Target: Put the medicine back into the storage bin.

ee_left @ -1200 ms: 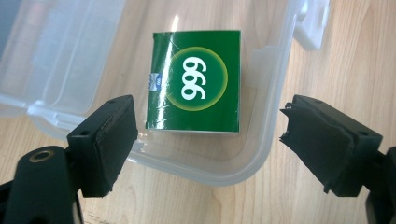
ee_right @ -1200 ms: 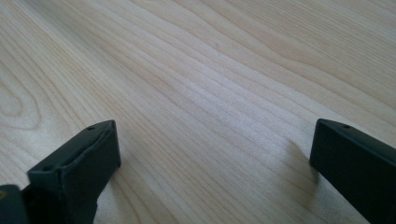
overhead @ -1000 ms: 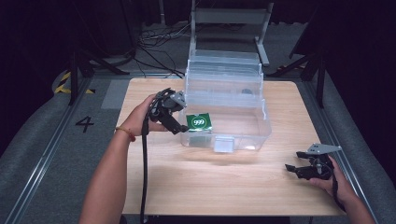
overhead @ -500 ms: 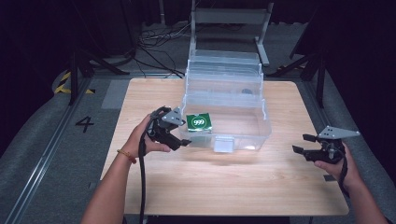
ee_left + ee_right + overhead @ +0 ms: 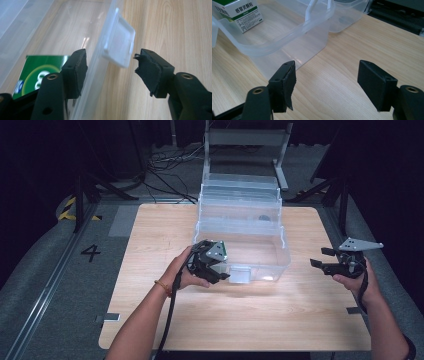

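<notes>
- From the high view I see my left gripper (image 5: pixel 212 265) at the front wall of the clear bin (image 5: pixel 280 251), beside its white latch (image 5: pixel 240 274), on the bench (image 5: pixel 150 235).
- The left gripper view adds detail: its fingers (image 5: pixel 75 72) straddle the bin's front wall and latch (image 5: pixel 118 48). They have just been closing, but the pads stand apart and press nothing.
- That view also shows the green box (image 5: pixel 37 72) lying inside the bin, behind the wall.
- My right gripper (image 5: pixel 332 265) hangs off the bin's right end, well apart from it.
- The right gripper view shows its fingers (image 5: pixel 284 85) spread with only bench (image 5: pixel 362 40) between them, and the box's white printed side (image 5: pixel 242 12) past the bin's rim (image 5: pixel 287 37).
</notes>
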{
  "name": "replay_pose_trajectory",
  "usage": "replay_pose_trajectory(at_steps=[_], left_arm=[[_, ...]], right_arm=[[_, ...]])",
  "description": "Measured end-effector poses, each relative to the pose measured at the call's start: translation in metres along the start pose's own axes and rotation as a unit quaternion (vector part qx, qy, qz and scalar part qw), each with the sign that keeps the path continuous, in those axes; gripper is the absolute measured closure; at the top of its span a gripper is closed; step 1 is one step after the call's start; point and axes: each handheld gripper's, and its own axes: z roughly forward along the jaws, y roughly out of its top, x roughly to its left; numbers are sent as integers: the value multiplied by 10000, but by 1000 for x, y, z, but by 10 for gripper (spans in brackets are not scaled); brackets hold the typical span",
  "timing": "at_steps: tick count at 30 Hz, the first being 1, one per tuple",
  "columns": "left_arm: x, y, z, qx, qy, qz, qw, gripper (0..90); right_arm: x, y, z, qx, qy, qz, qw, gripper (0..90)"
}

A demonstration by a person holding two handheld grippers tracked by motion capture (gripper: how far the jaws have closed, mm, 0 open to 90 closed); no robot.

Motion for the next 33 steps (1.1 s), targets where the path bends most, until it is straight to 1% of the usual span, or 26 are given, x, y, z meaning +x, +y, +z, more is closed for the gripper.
replay_pose_trajectory(at_steps=[1, 2, 3, 5, 7, 8, 9, 10, 11, 12, 13, 14, 15, 16, 17, 18, 19, 20, 21, 23, 27, 29, 30, 31, 32, 33], left_arm=[[0, 3, 3, 38, 99, 53, 9999, 448], [0, 7, 6, 55, 177, 58, 9998, 455], [2, 9, 8, 60, 101, 38, 9999, 440], [4, 13, 11, 121, 62, 18, 9999, 444], [5, 15, 14, 170, 55, 50, 9998, 483], [6, 16, 15, 240, 52, 70, 9997, 501], [7, 17, 18, 375, 25, 97, 9992, 501], [9, 17, 20, 437, -51, 94, 9990, 516], [10, 17, 22, 503, -78, 112, 9986, 552], [11, 16, 24, 608, -33, 138, 9981, 546], [12, 16, 25, 590, -69, 100, 9982, 541], [13, 15, 25, 559, -150, 75, 9983, 564], [13, 14, 26, 545, -165, 72, 9983, 580], [14, 14, 26, 556, -114, 45, 9984, 583], [14, 13, 27, 557, -142, 42, 9983, 593], [15, 13, 27, 591, -124, 75, 9981, 610], [15, 12, 27, 555, -151, 48, 9983, 607], [15, 11, 26, 526, -242, 33, 9983, 634], [15, 11, 25, 540, -224, 80, 9983, 654], [15, 9, 23, 578, -172, 77, 9981, 654], [17, 8, 16, 545, -186, 103, 9983, 666], [18, 8, 14, 552, -162, 136, 9983, 670], [18, 8, 13, 558, -90, 133, 9983, 660], [19, 8, 11, 547, -19, 108, 9984, 627], [20, 6, 9, 518, -25, 79, 9986, 605], [21, 5, 5, 461, -41, 56, 9989, 615]], right_arm=[[0, 1, 2, -14, 17, -7, 10000, 324], [1, 2, 3, -10, 54, -13, 10000, 325], [2, 2, 5, -13, 83, -37, 10000, 326], [3, 2, 9, 21, 133, -45, 9999, 329], [4, 3, 13, 49, 172, -89, 9998, 336], [4, 3, 15, 60, 189, -87, 9998, 337], [4, 3, 15, 60, 189, -87, 9998, 337], [5, 6, 17, 69, 220, -126, 9997, 340], [5, 10, 17, 56, 224, -176, 9996, 348], [5, 14, 17, 39, 252, -201, 9995, 350], [5, 20, 17, 9, 287, -225, 9993, 352], [5, 26, 17, -29, 268, -278, 9993, 354], [5, 31, 17, -64, 268, -315, 9991, 357], [5, 38, 17, -137, 307, -357, 9988, 365], [5, 47, 17, -203, 322, -408, 9984, 370], [5, 52, 17, -224, 340, -452, 9981, 374], [5, 59, 18, -276, 366, -508, 9977, 376], [6, 69, 19, -300, 408, -598, 9969, 377], [6, 77, 21, -334, 427, -665, 9963, 380], [6, 92, 24, -362, 485, -765, 9952, 383], [5, 120, 35, -352, 548, -1016, 9927, 384], [5, 132, 40, -345, 532, -1057, 9924, 384], [4, 137, 42, -371, 533, -1077, 9921, 384], [5, 142, 45, -367, 574, -1094, 9917, 383], [5, 147, 49, -356, 594, -1109, 9914, 383], [6, 152, 53, -361, 634, -1124, 9910, 384]])
